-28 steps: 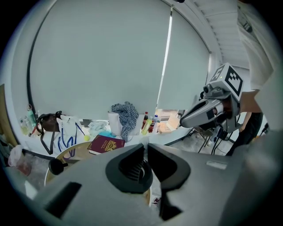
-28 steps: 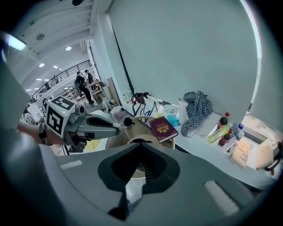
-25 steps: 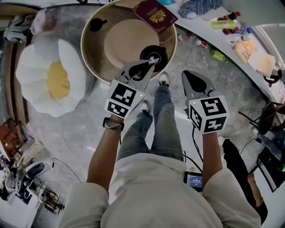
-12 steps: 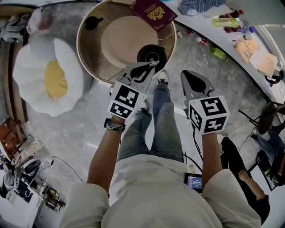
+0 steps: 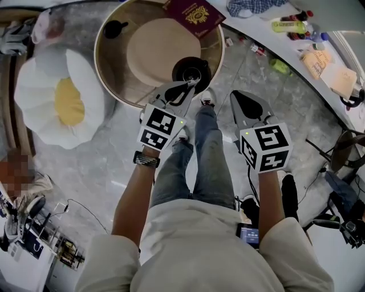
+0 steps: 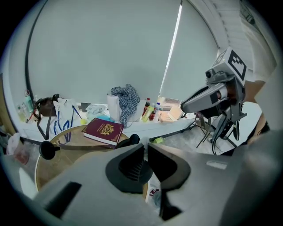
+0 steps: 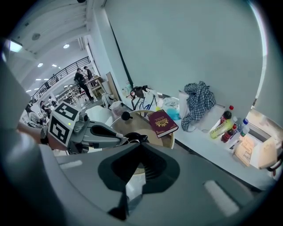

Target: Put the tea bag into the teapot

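Observation:
A black teapot (image 5: 185, 67) stands on the near side of a round table (image 5: 114, 74). Just in front of the pot, my left gripper (image 5: 193, 85) is shut on a white tea bag (image 5: 195, 74), which hangs over the pot's opening. In the left gripper view the jaws (image 6: 145, 148) pinch the tea bag (image 6: 154, 196), most of it dangling below them, and the teapot (image 6: 128, 140) shows just beyond. My right gripper (image 5: 236, 96) is shut with nothing in it, off the table to the right of the pot. Its own view shows the meeting jaws (image 7: 139, 148) and the teapot (image 7: 135, 137).
A dark red book (image 5: 194, 11) lies on the table's far edge, a small black lid (image 5: 114, 28) at its far left. A white flower-shaped cushion (image 5: 57, 97) sits on the floor to the left. A ledge with bottles (image 5: 291, 28) and a checked cloth (image 5: 251, 7) runs at the right.
The left gripper still holds the tea bag over the teapot; the whole scene has only slid slightly left in the head view. The right gripper has not moved.

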Tool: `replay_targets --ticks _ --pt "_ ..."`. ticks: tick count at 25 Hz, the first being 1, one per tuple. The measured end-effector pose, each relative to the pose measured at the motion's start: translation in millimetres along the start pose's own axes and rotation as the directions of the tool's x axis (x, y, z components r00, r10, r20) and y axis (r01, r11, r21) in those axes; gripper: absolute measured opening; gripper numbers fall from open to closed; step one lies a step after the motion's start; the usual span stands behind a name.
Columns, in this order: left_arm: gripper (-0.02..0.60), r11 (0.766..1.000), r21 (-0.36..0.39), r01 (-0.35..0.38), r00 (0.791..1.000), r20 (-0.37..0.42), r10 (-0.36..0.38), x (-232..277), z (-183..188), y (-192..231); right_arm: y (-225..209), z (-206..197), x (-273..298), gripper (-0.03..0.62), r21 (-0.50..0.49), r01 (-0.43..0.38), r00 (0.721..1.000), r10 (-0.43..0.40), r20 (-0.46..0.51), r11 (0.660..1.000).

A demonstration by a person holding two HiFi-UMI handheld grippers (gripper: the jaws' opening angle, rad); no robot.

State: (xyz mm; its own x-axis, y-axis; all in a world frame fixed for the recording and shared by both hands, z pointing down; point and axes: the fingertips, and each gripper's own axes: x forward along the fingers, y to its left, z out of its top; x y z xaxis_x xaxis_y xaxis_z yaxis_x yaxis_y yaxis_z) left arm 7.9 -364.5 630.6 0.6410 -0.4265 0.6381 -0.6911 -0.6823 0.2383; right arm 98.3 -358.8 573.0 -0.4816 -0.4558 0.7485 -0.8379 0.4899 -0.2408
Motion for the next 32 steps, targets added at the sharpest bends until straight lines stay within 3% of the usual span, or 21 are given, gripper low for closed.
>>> replay_targets --ticks 8,32 --pt "0.034 0.996 0.084 -0.026 0.996 -0.082 0.033 19.7 -20.0 4.2 -7.3 -4.4 4.5 0.006 -0.004 -0.005 1.000 0.005 -0.012 1.000" --pt "0.034 0.996 0.059 -0.068 0.984 -0.163 0.077 45.0 -29.3 17.6 -23.9 -7.9 10.2 0.006 -0.001 -0.030 0.998 0.030 -0.047 1.000"
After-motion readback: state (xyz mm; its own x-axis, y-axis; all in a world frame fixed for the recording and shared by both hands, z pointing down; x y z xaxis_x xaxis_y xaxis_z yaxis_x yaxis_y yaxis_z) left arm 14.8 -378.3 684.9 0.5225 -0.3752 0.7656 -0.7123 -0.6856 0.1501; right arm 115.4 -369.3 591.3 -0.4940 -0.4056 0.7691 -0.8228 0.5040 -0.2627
